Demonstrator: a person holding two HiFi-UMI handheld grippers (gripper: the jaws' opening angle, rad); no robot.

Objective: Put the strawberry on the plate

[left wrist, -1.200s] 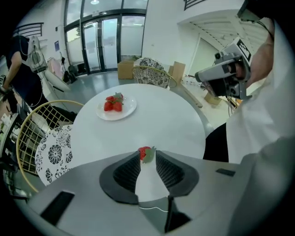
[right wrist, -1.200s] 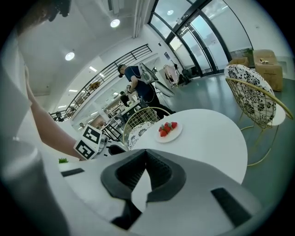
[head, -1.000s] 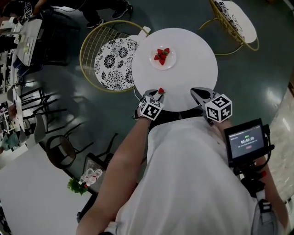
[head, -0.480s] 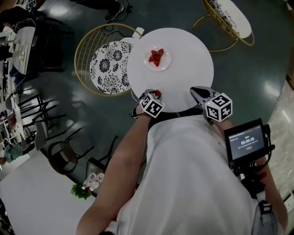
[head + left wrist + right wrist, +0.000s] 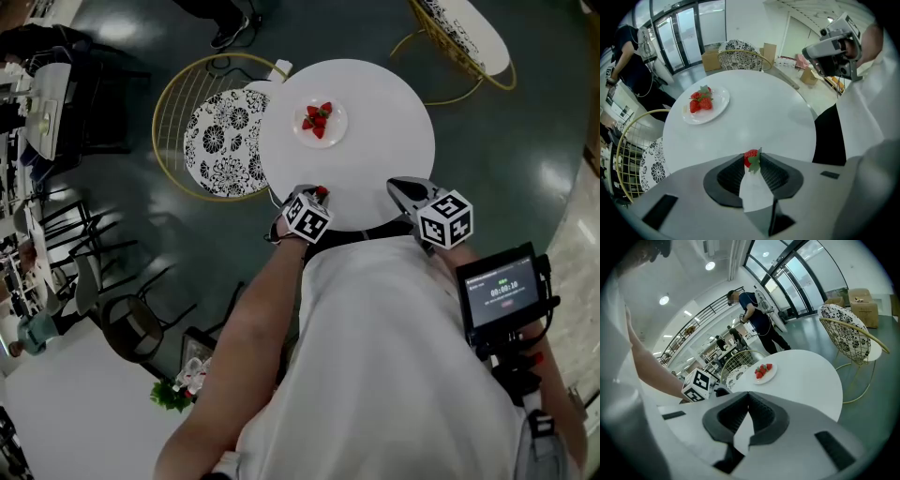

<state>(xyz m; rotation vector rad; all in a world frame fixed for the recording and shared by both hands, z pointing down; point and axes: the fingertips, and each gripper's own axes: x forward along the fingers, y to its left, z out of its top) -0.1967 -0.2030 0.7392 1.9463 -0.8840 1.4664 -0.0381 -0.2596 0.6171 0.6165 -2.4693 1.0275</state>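
- Round white table is standing in the middle of the head view.
- Gold wire chair with a floral cushion is sitting just beside the table, on its left.
- Second chair is standing apart at upper right.
- Small screen is glowing at lower right.
- Person is standing near glass doors.

The round white table, standing on a dark green floor, carries a small white plate of strawberries toward its far left edge.
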